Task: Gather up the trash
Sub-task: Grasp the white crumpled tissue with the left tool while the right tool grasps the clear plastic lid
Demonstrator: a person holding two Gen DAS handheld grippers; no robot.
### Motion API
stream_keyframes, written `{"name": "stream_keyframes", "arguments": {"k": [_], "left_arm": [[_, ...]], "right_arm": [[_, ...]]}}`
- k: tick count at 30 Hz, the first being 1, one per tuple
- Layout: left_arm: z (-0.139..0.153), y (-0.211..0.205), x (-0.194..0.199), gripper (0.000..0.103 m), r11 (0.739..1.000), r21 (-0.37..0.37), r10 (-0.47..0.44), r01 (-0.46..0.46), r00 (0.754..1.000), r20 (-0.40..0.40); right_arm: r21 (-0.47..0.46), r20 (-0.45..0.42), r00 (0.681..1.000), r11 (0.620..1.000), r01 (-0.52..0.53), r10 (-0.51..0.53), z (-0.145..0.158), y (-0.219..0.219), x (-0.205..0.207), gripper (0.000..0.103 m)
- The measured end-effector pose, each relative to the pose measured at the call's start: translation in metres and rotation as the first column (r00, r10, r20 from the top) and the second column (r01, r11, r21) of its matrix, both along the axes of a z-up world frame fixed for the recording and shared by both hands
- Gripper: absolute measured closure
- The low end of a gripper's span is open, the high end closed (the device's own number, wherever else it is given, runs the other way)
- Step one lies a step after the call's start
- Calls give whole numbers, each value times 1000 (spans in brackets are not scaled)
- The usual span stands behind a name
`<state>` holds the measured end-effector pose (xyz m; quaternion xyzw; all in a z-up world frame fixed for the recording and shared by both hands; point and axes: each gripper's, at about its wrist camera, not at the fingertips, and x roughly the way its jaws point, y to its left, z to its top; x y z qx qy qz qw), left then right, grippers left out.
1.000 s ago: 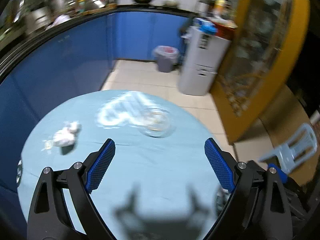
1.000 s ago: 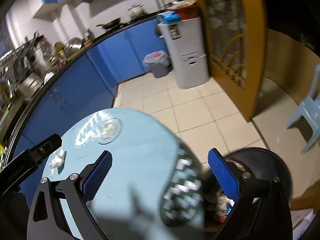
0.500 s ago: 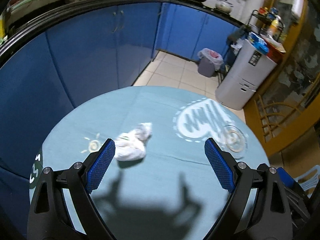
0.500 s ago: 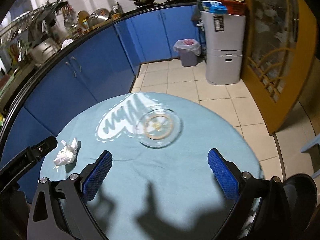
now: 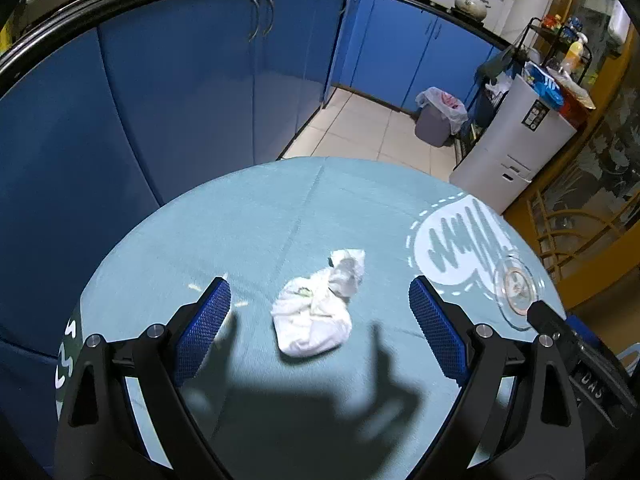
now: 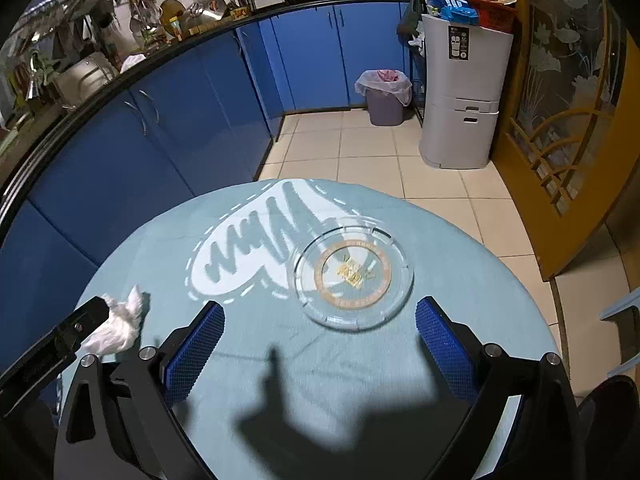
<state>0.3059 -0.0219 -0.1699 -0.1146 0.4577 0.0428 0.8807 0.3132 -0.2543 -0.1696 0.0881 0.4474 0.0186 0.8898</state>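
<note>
Left wrist view shows our left gripper (image 5: 320,316) with its blue pads (image 5: 203,328) spread wide and holding nothing, poised above the round table (image 5: 248,216). A crumpled white tissue (image 5: 316,316) lies on the light blue cloth between the two fingers, touching neither. From the right wrist view, our right gripper (image 6: 320,340) is likewise spread and empty, facing a clear glass ashtray (image 6: 352,276) that sits just beyond its fingertips, beside a white printed bubble on the cloth. The tissue lies at the table's left edge there. A lined grey bin (image 6: 385,98) stands far off by the blue cabinets (image 6: 168,120).
</note>
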Motion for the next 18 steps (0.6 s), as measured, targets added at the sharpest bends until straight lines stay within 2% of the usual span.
{"name": "stream_keyframes", "arguments": {"k": [6,12,15,18], "left_arm": [[-13,-3,12,13,998,56,-19,19,1000,-10],[-25,0,18,14,998,54,-15,17,999,-37],[-29,0,18,25,998,56,-16,18,999,-44],[-34,0,18,46,997,75,-7,11,999,-51]], "right_arm": [[-32,-36,999,999,26,-27,-13,-3,25,9],[-28,-76,996,999,43,-45,-27,-7,43,9],[-42,-78,996,998,40,-43,-29,-5,43,9],[-56,-80,996,998,34,-39,-32,-2,43,10]]}}
